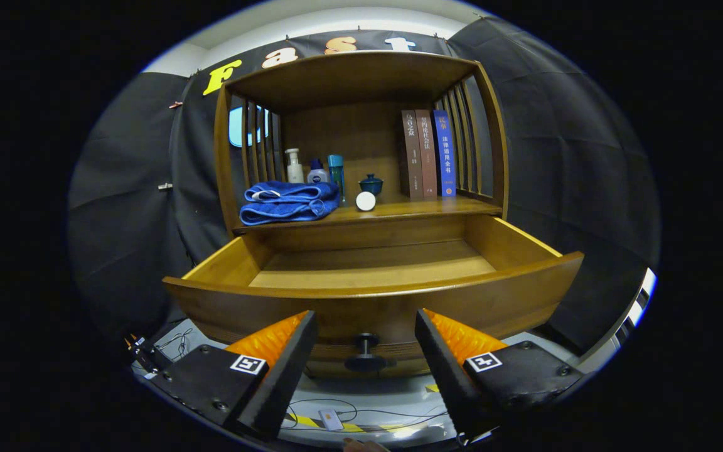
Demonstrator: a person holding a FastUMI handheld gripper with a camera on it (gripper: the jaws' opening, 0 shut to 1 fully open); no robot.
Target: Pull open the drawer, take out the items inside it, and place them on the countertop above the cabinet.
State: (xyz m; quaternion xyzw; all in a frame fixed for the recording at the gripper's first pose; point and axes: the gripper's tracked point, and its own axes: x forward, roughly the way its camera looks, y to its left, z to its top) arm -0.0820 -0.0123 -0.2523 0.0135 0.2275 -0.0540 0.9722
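The wooden drawer (374,301) stands pulled open just ahead of my fingers, and its visible inside is bare wood. Its dark round knob (366,353) hangs on the drawer front, between my two fingertips and a little beyond them. My gripper (366,323) is open with nothing between its fingers. On the countertop (412,212) above the drawer lie a folded blue towel (289,202) and a small white round item (366,201), with a white pump bottle (294,166), a small bottle (317,172), a teal bottle (336,172) and a dark lidded cup (371,184) behind.
Three books (427,154) stand upright at the right end of the countertop, against the slatted side of the wooden cabinet (349,75). A shelf roof spans above. Cables and striped tape (330,422) lie on the floor below the drawer.
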